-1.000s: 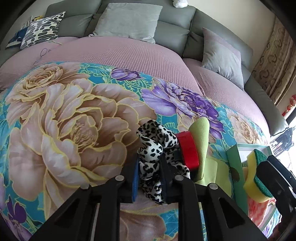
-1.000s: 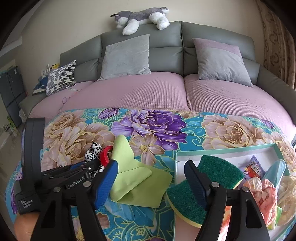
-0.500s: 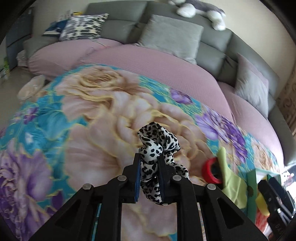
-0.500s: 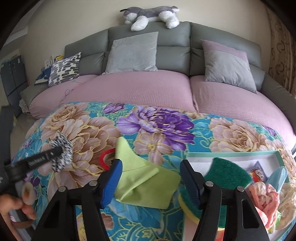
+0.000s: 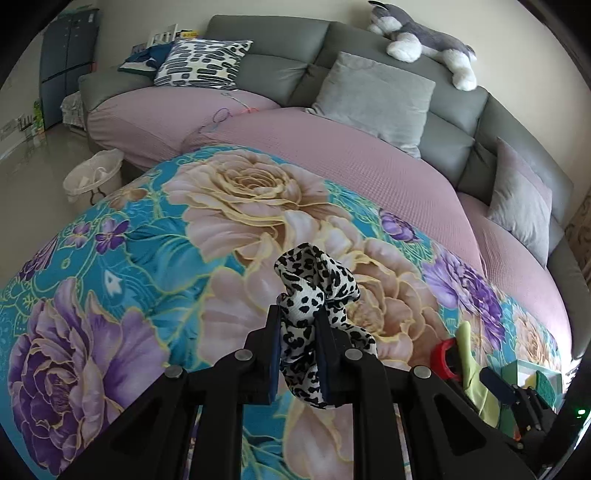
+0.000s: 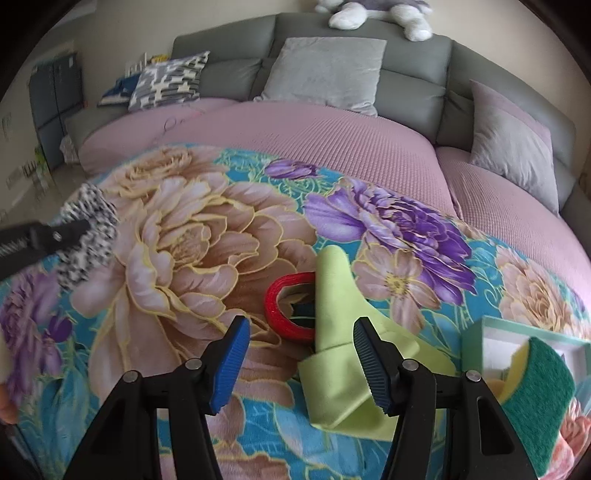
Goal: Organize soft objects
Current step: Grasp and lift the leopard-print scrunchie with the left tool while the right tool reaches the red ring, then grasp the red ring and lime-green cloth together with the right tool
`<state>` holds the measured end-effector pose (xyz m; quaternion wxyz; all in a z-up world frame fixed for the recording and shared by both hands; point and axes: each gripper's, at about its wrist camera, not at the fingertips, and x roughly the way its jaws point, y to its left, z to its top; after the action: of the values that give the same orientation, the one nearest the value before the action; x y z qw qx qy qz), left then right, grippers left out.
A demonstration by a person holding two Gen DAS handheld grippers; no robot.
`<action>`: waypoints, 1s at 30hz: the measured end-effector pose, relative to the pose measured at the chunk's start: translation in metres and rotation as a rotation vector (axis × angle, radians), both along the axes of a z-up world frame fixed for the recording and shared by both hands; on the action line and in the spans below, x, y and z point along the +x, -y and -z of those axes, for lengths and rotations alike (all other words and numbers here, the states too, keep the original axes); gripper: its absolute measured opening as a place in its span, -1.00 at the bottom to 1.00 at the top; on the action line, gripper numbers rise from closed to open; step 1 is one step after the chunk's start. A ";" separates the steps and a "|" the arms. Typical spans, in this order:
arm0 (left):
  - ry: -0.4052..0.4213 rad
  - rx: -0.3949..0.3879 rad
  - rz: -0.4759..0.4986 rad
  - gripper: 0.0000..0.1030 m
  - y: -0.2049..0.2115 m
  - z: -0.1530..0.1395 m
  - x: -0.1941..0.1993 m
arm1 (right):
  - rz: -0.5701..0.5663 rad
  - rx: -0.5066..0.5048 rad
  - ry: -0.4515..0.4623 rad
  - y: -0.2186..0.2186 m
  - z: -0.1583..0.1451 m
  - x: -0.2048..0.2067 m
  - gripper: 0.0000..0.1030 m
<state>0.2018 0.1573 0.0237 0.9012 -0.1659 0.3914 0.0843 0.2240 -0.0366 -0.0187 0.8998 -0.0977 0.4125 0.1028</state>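
Observation:
My left gripper (image 5: 297, 317) is shut on a black-and-white leopard-print scrunchie (image 5: 314, 280) and holds it above the floral blanket (image 5: 221, 229). In the right wrist view the scrunchie (image 6: 88, 236) hangs at the far left. My right gripper (image 6: 301, 325) is open, hovering over a red ring (image 6: 275, 302) and a folded lime-green cloth (image 6: 332, 295), with its pads pressing on nothing. The right finger is over the cloth. A teal-rimmed box (image 6: 476, 332) at the right holds a green and yellow sponge (image 6: 543, 373) and other soft items.
A grey sofa with pink seat covers (image 5: 332, 147) curves behind the blanket and carries grey cushions (image 5: 373, 96), a patterned cushion (image 5: 203, 62) and a plush dog (image 5: 424, 33). A white bin (image 5: 94, 177) stands on the floor at the left.
My left gripper has carried the scrunchie left and upward, away from the red ring. My right gripper has swung left from the box and sponge to above the ring and cloth, jaws narrower.

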 end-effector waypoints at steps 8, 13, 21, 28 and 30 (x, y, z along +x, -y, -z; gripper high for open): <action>-0.003 -0.022 0.001 -0.67 -0.004 0.004 0.001 | 0.007 -0.090 -0.021 -0.011 0.018 0.012 0.20; -0.010 -0.026 0.002 -0.67 -0.005 0.006 0.003 | 0.022 -0.067 -0.018 -0.005 0.019 0.021 0.17; -0.003 -0.026 -0.001 -0.67 -0.006 0.005 0.002 | 0.070 0.042 0.010 0.018 0.008 0.019 0.09; -0.011 -0.028 0.005 -0.67 -0.006 0.006 0.004 | 0.119 0.129 0.021 0.038 0.001 0.020 -0.30; -0.013 -0.028 0.008 -0.67 -0.005 0.007 0.004 | 0.132 0.107 0.025 0.038 0.001 0.019 -0.30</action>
<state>0.2059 0.1628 0.0169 0.8965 -0.1765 0.3990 0.0764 0.2430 -0.0750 -0.0197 0.9137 -0.0234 0.4005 0.0641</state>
